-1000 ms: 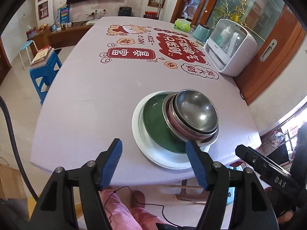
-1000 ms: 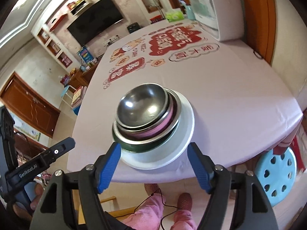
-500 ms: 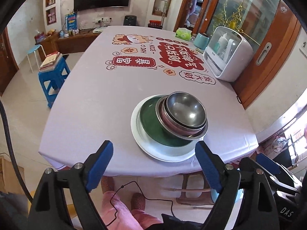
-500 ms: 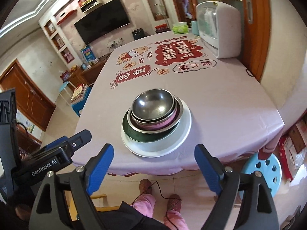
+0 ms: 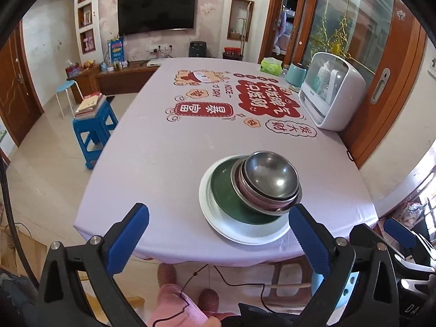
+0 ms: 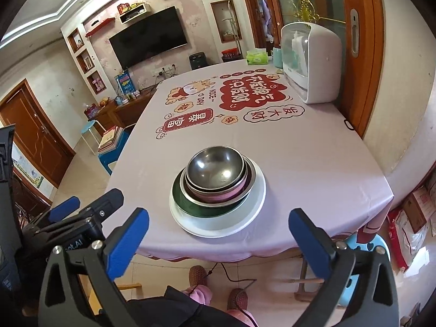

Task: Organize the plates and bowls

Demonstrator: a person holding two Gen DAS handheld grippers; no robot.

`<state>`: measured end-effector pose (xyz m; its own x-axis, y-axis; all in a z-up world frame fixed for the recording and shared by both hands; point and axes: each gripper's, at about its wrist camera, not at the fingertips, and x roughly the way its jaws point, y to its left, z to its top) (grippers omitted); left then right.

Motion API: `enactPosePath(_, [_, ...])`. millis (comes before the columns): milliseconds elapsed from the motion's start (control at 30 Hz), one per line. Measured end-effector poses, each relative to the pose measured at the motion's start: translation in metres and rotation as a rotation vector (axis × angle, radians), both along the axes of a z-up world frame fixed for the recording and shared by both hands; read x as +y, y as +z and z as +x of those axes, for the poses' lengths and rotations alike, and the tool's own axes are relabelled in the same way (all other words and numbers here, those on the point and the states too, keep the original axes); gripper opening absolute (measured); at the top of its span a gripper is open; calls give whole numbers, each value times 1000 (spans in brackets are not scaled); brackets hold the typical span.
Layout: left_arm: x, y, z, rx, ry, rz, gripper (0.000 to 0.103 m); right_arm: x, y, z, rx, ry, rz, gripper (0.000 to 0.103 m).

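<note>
Stacked bowls (image 6: 215, 170) on white plate (image 6: 231, 222), table (image 6: 299, 158)

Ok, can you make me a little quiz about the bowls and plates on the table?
1. True or false: the steel bowl sits on top of the stack.
2. Which dish lies at the bottom? A) white plate B) green plate C) pink bowl
3. Does the left gripper or the right gripper hold anything?

Key: 1 true. 2 A. 3 No, both are open and empty, their jaws having just been opening.
</note>
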<state>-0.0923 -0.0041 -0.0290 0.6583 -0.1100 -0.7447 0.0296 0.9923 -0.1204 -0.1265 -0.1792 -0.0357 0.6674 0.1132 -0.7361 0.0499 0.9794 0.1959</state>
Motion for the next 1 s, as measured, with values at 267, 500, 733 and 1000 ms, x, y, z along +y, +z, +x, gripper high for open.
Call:
enactPosePath(267, [-5, 3, 1, -15, 17, 35, 102, -6, 0, 6, -14, 5, 4, 103])
enactPosePath(500, [-7, 4, 4, -11, 17, 47, 102, -7, 1, 11, -28, 3, 3, 103])
enactPosePath(733, [-4, 5, 10, -18, 19, 61, 102, -7, 2, 21, -35, 7, 5, 103])
enactPosePath(1000, [0, 5, 14, -25, 18, 64, 102, -2, 1, 25, -46, 10, 4, 103])
